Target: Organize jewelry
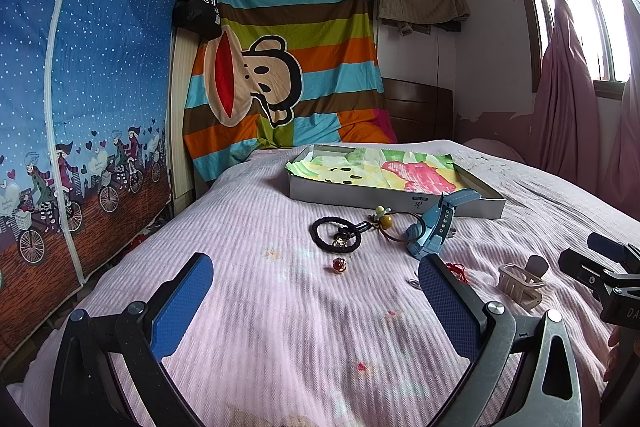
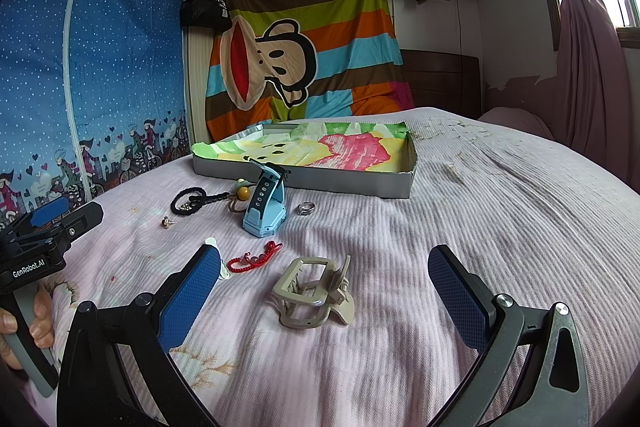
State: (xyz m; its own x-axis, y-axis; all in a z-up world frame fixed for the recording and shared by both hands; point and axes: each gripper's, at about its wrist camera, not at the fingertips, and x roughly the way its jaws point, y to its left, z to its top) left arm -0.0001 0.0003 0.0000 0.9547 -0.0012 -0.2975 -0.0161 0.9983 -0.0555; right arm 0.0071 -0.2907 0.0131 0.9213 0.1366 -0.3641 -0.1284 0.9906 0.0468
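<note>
Both sets of jaws stand wide apart and hold nothing, poised low over a bed (image 1: 248, 307) with a pale pink ribbed cover.

Ahead of the left gripper (image 1: 316, 287), going left to right, lie a black hair tie (image 1: 334, 233) looped with a small charm, and nearer the jaws a small red-and-gold ring (image 1: 339, 265), roughly centred between the blue pads. Beyond that sit a brown elastic with a yellow bead (image 1: 386, 223) and a light blue watch (image 1: 430, 227) propped with its strap upward. A red cord (image 1: 460, 271) peeks out just past the right pad, which partly hides it. Further right a beige hair claw (image 1: 522, 281) rests on the cover, and the right gripper's tip shows at the frame edge.

From the right wrist camera, a person's hand (image 2: 24, 327) grips the left tool's handle at the far left. Between the right gripper (image 2: 324, 287) jaws the hair claw (image 2: 316, 291) lies on its side, nearer the left pad than the right. The red cord (image 2: 254, 259) lies just beyond that left pad, with a small white item partly hidden behind the pad. Farther off stand the watch (image 2: 266, 203) and, just right of it, a silver ring (image 2: 306, 207).

At the back a shallow grey box (image 2: 352, 185), lined with colourful paper, lies open beyond all the jewelry, the watch standing closest in front of it.
</note>
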